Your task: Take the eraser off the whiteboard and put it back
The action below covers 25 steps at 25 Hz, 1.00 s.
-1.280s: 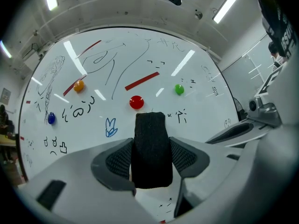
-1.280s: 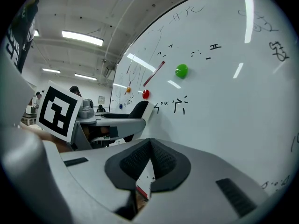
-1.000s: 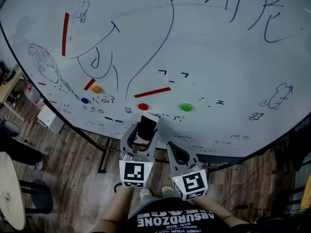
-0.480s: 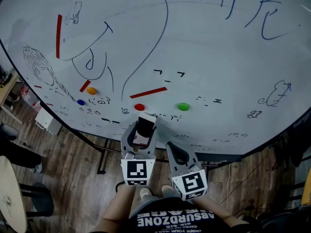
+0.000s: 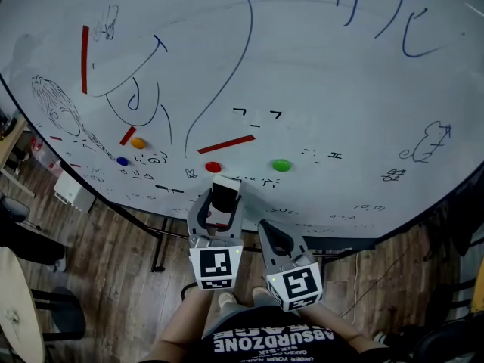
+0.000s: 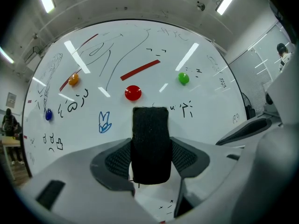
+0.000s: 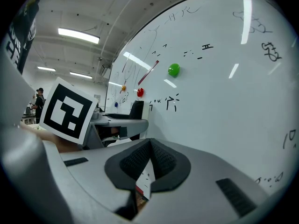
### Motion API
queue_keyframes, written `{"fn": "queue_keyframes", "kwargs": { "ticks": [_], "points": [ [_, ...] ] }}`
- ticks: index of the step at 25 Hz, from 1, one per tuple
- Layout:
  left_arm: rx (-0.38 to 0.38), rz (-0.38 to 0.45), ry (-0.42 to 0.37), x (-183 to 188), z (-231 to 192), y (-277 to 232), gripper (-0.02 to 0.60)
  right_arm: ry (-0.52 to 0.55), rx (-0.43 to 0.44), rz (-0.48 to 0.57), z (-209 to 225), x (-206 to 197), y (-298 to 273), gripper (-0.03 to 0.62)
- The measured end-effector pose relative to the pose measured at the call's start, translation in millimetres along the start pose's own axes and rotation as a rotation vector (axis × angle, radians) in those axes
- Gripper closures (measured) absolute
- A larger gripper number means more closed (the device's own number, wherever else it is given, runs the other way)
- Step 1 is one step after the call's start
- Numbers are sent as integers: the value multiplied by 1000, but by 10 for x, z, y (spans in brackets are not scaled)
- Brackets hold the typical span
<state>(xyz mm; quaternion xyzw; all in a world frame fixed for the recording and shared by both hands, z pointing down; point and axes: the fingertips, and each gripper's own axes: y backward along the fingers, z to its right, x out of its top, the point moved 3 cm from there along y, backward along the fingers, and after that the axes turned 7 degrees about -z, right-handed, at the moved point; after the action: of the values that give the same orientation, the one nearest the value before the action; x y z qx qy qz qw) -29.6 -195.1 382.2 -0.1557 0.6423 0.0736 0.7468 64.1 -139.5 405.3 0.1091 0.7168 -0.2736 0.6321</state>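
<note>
Eraser [image 6: 149, 143] is clamped upright between the jaws of my left gripper [image 6: 150, 158]. The ribbed pads press on both of its sides, and its black felt face is turned toward the camera. In the left gripper view it fills the centre of the frame, its top end just below the red magnet [image 6: 133, 93] on the whiteboard [image 5: 340, 89]. From the head view, the eraser's far end sits right up at the board's lower part, centre-left of the frame. I cannot tell whether it actually touches the surface.

My right gripper [image 7: 149, 153] has its jaws together with nothing between them. In the head view it sits at the lower centre, just right of the left one and short of the board's bottom edge.

On the board, a green magnet [image 6: 183, 78] lies to the right of the red one. An orange magnet [image 6: 73, 80] and a blue magnet [image 6: 48, 115] lie toward the left. A slanted red stroke [image 6: 140, 70] runs just above the red magnet.
</note>
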Motion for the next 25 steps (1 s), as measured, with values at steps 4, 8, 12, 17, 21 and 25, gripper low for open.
{"fn": "queue_keyframes", "kwargs": {
  "ticks": [4,8,12,17,21,25],
  "points": [
    [4,-7,-1,1,2,-1,339,1,0,3,-2,6,4,595],
    [6,-15,-1,5,8,-3,339,0,-2,4,6,9,13,595],
    [3,-10,-15,20,39,-3,339,-1,-1,0,8,-3,16,595],
    [8,-12,-16,27,48,-5,339,4,7,11,11,15,22,595],
    [5,-11,-11,34,51,3,337,0,5,11,14,14,31,595],
    [7,-7,-6,49,58,36,337,-3,9,13,4,16,42,595]
  ]
}}
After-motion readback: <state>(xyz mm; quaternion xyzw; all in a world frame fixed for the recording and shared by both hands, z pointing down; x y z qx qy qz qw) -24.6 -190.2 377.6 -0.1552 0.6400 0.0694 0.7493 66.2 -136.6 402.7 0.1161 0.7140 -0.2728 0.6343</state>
